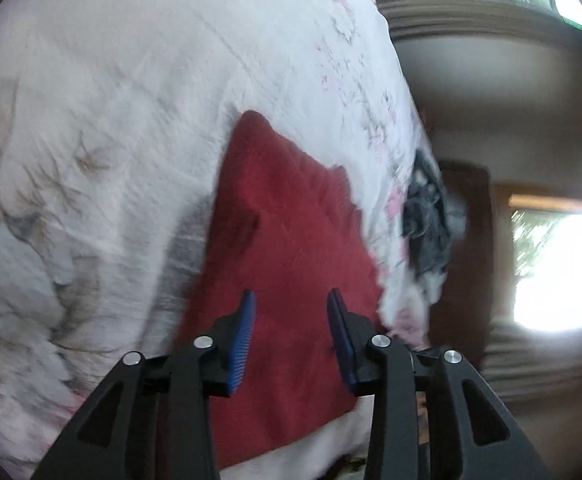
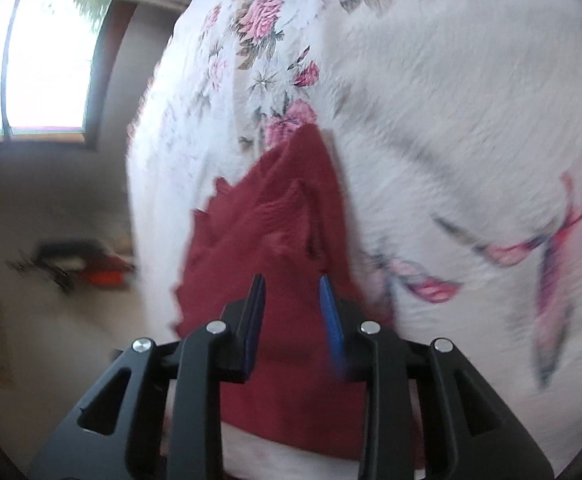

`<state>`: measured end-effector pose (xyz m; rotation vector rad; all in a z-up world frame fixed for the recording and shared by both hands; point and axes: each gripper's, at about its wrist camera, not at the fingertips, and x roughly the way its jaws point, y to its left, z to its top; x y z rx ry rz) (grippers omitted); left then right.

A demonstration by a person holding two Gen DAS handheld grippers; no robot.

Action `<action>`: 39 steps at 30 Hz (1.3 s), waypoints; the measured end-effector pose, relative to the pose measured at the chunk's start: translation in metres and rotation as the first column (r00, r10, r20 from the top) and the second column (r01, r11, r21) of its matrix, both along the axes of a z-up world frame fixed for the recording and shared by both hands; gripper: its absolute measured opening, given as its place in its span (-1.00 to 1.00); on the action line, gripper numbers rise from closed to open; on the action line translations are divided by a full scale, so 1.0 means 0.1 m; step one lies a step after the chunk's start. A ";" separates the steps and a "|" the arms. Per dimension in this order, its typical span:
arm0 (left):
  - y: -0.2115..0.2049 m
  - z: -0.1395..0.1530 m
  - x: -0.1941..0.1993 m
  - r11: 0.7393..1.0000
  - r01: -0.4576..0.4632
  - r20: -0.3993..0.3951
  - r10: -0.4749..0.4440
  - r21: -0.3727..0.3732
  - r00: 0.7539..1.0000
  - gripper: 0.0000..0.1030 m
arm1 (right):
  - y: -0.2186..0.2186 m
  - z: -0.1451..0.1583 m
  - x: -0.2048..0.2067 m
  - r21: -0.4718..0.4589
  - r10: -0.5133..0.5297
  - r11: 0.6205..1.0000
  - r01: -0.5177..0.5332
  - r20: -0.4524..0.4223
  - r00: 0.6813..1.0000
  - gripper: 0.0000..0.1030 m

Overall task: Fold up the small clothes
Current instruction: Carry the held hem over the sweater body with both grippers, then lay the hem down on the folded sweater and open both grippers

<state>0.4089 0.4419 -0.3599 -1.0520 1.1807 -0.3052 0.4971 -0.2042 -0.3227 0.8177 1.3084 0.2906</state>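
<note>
A dark red knitted garment (image 1: 283, 248) lies spread on a white floral bedspread (image 1: 131, 120). In the left wrist view my left gripper (image 1: 291, 300) hovers over the garment's near part, jaws apart, nothing between the blue pads (image 1: 245, 340). The right wrist view shows the same red garment (image 2: 283, 232) with a ridge of raised cloth down its middle and a jagged left edge. My right gripper (image 2: 291, 286) stands open above it, blue pads (image 2: 331, 320) clear of the cloth. Both views are motion-blurred.
A dark grey and white heap of clothes (image 1: 427, 220) lies at the bedspread's right edge. Beyond the bed edge are a wall, windows (image 2: 39, 64) and a floor with dark and orange items (image 2: 87, 268). The bedspread (image 2: 451, 120) stretches far around the garment.
</note>
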 end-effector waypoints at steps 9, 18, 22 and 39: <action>-0.18 0.05 0.10 0.961 0.121 0.000 -0.125 0.250 0.992 -0.11 | 0.33 -0.05 -0.03 -0.175 0.142 0.976 -0.127 0.074 0.987 -0.07; -0.39 -0.01 0.21 0.916 0.189 -0.022 -0.193 0.353 0.981 -0.40 | 0.54 -0.20 -0.01 -0.277 0.226 0.940 -0.200 0.066 0.972 -0.08; -0.48 0.10 0.11 0.879 0.194 0.009 -0.220 0.436 0.975 -0.82 | 0.64 -0.17 -0.09 -0.345 0.279 0.909 -0.234 0.087 0.956 -0.77; -0.36 1.21 0.03 0.896 0.037 0.316 -0.194 0.443 0.929 -0.90 | 0.71 0.75 -0.25 -0.458 0.320 0.875 -0.157 0.303 0.898 -0.90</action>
